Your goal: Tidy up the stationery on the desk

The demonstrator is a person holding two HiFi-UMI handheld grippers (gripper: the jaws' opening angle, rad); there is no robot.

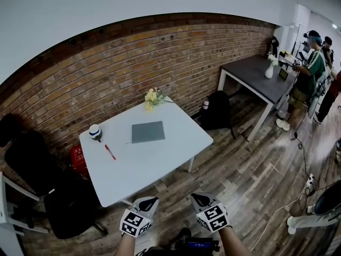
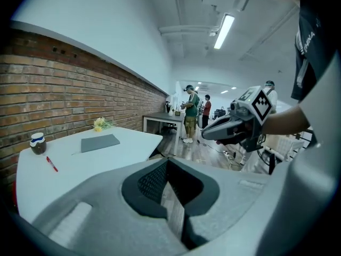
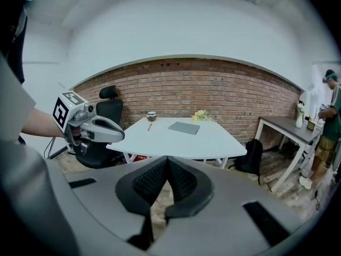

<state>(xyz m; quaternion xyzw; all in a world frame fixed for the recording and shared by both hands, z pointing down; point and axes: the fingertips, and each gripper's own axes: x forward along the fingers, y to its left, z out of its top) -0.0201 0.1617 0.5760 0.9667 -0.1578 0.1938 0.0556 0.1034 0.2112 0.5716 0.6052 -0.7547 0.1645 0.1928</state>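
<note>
Head view: office chair (image 1: pixel 68 207) beside desk (image 1: pixel 154 161)

The left gripper (image 1: pixel 153 200), a grey two-jaw tool with black ribbed pads and a white marker cube (image 1: pixel 136 223), extends from the bare left forearm (image 1: pixel 126 246); its jaws are pressed together with nothing between them. The matching right gripper (image 1: pixel 195 197), on the right forearm (image 1: pixel 233 243), is likewise closed and empty. Both point forward and slightly downward, side by side, tips apart

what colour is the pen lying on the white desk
Red. The pen shows best in the head view, lying near the desk's left edge.
</note>
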